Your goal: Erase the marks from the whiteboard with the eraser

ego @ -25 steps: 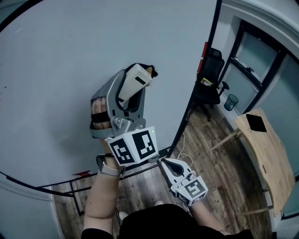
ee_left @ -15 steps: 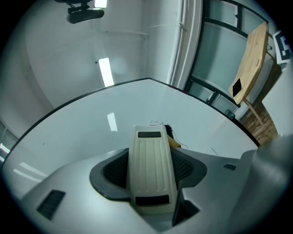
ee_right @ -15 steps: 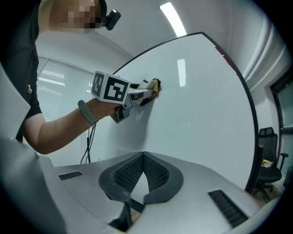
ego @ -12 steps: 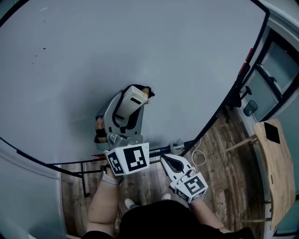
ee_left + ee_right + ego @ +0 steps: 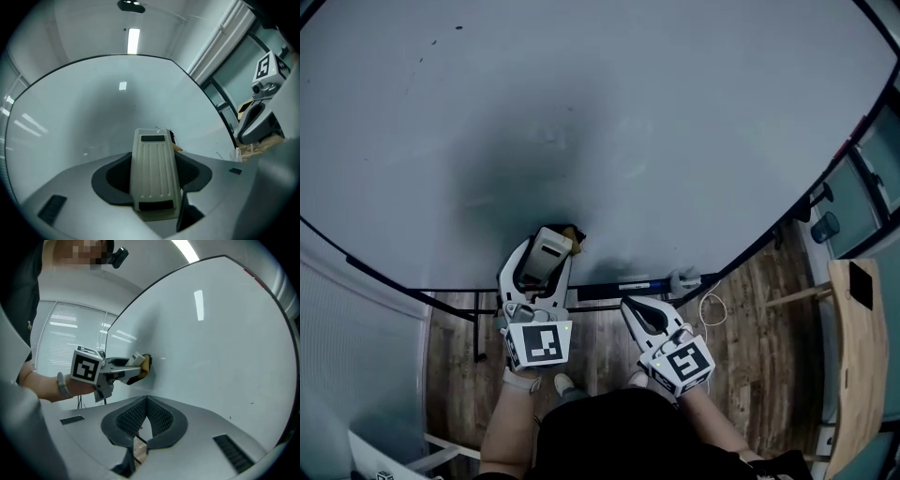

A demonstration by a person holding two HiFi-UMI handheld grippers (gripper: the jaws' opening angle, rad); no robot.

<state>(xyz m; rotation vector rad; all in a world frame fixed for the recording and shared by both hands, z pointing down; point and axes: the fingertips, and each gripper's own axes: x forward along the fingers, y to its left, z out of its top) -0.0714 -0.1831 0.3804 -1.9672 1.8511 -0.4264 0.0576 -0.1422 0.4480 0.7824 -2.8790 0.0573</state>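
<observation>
Eraser (image 5: 153, 173): one, cream ribbed plastic back, dark felt end with a yellowish layer, felt touching the whiteboard (image 5: 628, 122) at the board's 6 o'clock, just above its lower edge. Left tool (image 5: 549, 246) clamped on the eraser body. Right tool (image 5: 146, 404) jaws together, nothing between them, off the board at 4 o'clock from the left tool. One board, mostly clean: faint grey smears mid-board, few dark specks (image 5: 431, 42) at 11 o'clock. Ledge (image 5: 619, 284) under the board holds a dark stick-shaped item, type unclear.
</observation>
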